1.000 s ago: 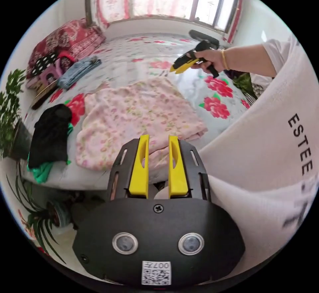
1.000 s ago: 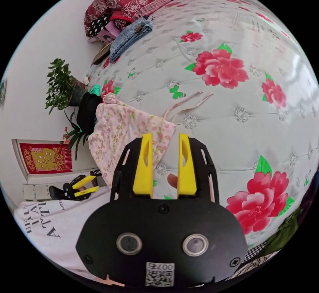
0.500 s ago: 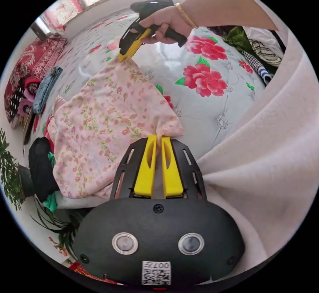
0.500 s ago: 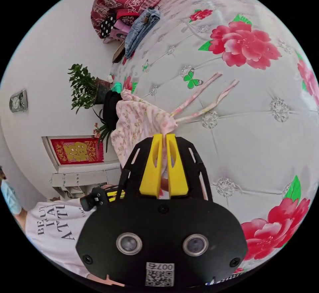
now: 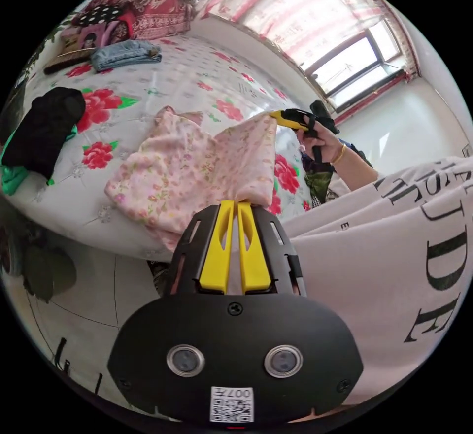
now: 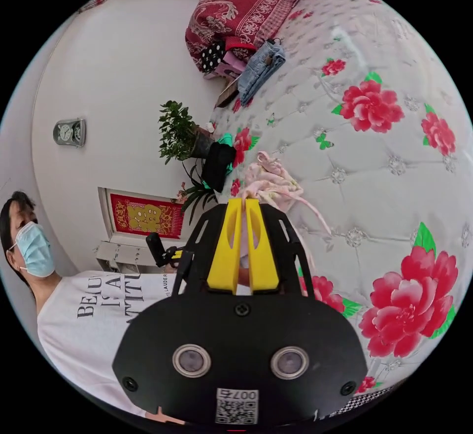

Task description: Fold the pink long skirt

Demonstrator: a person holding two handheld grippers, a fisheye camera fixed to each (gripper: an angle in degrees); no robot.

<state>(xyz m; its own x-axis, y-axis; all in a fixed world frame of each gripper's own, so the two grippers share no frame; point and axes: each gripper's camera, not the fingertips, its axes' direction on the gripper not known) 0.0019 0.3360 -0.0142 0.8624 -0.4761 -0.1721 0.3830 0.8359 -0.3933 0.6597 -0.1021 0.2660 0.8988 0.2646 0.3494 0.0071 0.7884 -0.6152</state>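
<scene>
The pink floral skirt is lifted at one edge, its far end still draped on the flowered bed. My left gripper is shut on one upper corner of it. In the left gripper view the right gripper pinches the other upper corner, held by a hand. In the right gripper view the right gripper is shut on the skirt, whose ties trail down over the bed.
A black and green garment lies at the bed's near corner. Folded jeans and a red quilt sit at the far end. Potted plants stand by the wall. The person in a white printed shirt stands close.
Both grippers have raised the skirt's edge off the bed and pulled it toward the person. A second ago both stood open above the flat skirt; they closed on its corners.
</scene>
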